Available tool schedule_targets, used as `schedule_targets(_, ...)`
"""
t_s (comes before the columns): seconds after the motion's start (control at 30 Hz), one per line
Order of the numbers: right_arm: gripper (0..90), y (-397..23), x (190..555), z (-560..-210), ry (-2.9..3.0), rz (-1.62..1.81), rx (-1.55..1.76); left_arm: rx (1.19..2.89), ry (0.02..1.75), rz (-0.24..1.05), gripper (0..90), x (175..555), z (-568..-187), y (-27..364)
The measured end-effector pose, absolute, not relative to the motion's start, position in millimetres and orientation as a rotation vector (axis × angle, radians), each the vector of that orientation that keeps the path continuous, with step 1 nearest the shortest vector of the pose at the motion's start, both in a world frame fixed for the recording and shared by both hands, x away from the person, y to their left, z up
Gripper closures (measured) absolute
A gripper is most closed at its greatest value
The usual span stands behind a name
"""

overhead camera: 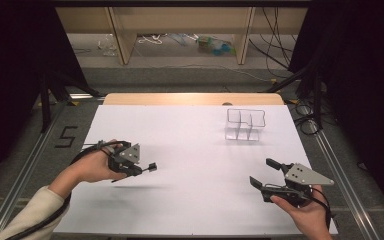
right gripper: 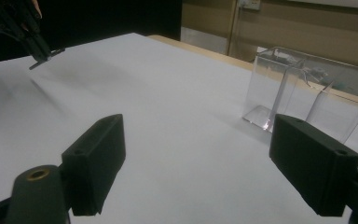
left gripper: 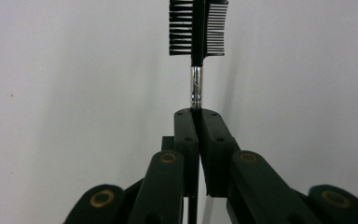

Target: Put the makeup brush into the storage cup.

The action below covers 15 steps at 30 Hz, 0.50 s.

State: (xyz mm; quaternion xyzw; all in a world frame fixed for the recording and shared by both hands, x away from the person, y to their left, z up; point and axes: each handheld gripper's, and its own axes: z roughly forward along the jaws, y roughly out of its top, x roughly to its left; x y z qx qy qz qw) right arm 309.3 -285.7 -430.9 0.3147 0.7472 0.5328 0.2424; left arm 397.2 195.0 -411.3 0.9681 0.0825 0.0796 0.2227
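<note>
The left gripper (overhead camera: 147, 167) is pinching a small brush (left gripper: 196, 32) between fingers (left gripper: 186, 135) pressed together on its handle, holding it clear above the white desk (overhead camera: 190, 165) at the person's left. In the left gripper view, the metal ferrule is rising straight out from between the fingertips, with a double head beyond it: bristles on one side, a fine comb on the other. The top of that head is running off the upper edge of the picture, and the handle is lying hidden between the fingers.

The right gripper (overhead camera: 265, 175) is hovering at the near right of the desk with its fingers (right gripper: 98, 158) spread wide, gripping and touching nothing.

One brush, one clear organizer (overhead camera: 245, 124) and two grippers are sharing the desk. The organizer is standing toward the far right, well apart from the brush. Its see-through walls are making the compartments hard to count; the high view suggests several. In the right gripper view its right end is being cut off by the frame, and the left gripper is appearing as a dark shape at the top left corner, the brush a thin sliver below it.
</note>
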Motion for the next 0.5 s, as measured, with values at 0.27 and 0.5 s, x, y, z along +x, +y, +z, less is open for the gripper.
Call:
schedule_targets(0.27,19.6,-285.6,308.3,-430.4,2.063,1.449,0.877,2.541,0.295,0.267,86.2,392.8,-410.0,200.7)
schedule_targets(0.5,19.6,-285.4,308.3,-430.5,2.062,1.45,0.877,2.421,0.328,0.317,86.2,390.0,-410.0,203.2)
